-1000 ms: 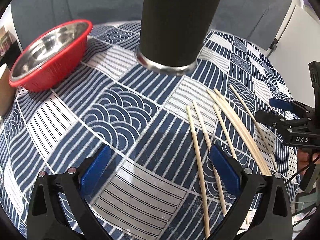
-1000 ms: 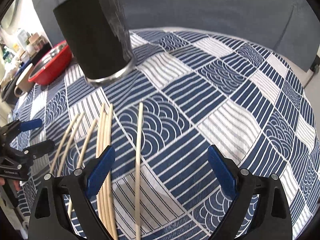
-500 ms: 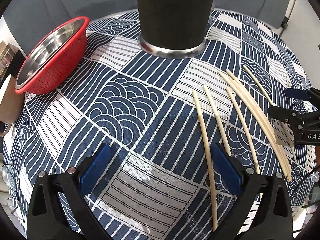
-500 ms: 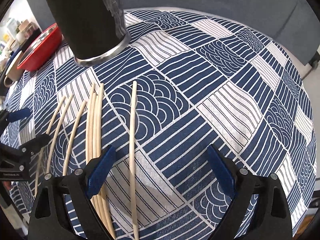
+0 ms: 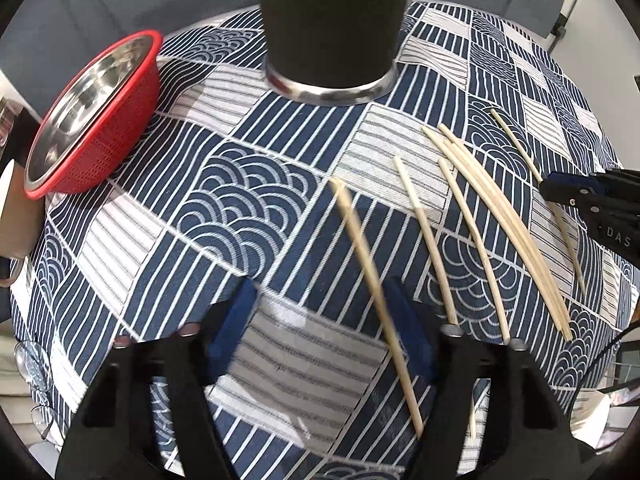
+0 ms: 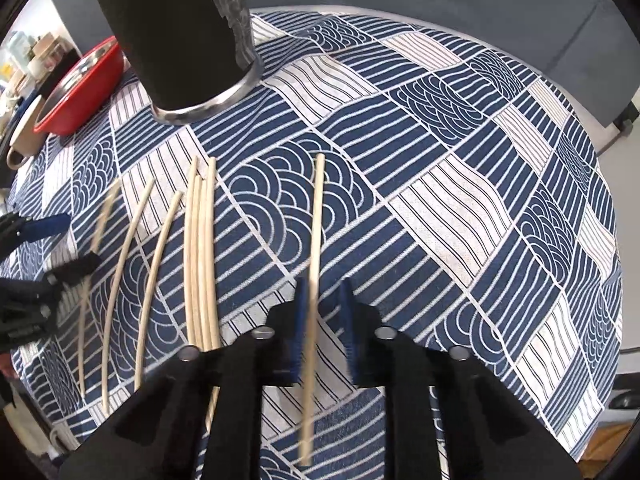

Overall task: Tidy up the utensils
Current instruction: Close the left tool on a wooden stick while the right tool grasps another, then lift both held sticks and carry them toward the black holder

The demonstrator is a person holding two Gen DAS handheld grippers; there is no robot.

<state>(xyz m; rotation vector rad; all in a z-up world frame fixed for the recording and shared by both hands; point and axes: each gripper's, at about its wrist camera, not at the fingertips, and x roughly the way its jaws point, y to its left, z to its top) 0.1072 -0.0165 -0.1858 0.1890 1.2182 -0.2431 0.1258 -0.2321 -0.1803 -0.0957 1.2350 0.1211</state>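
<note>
Several bamboo chopsticks lie on the blue patterned tablecloth in front of a tall black utensil holder [image 5: 332, 24], which also shows in the right wrist view [image 6: 180, 36]. My left gripper [image 5: 320, 332] has its jaws partly closed, and the leftmost chopstick [image 5: 372, 280] runs against its right pad. My right gripper [image 6: 324, 332] has its jaws narrowed around the lone right-hand chopstick [image 6: 316, 232], which passes between the pads. The left gripper's black fingers [image 6: 36, 264] show at the left of the right wrist view; the right gripper's fingers [image 5: 588, 196] show at the right of the left wrist view.
A red colander holding a steel bowl [image 5: 88, 112] stands at the far left, also in the right wrist view [image 6: 80, 88]. A beige mug [image 6: 24, 136] stands beside it. The round table's edge [image 6: 600, 264] falls away on the right.
Both grippers have closed in: the right jaws narrowed around the lone chopstick, and the left jaws narrowed with the leftmost chopstick at the right pad. Both chopsticks look motion-blurred now.
</note>
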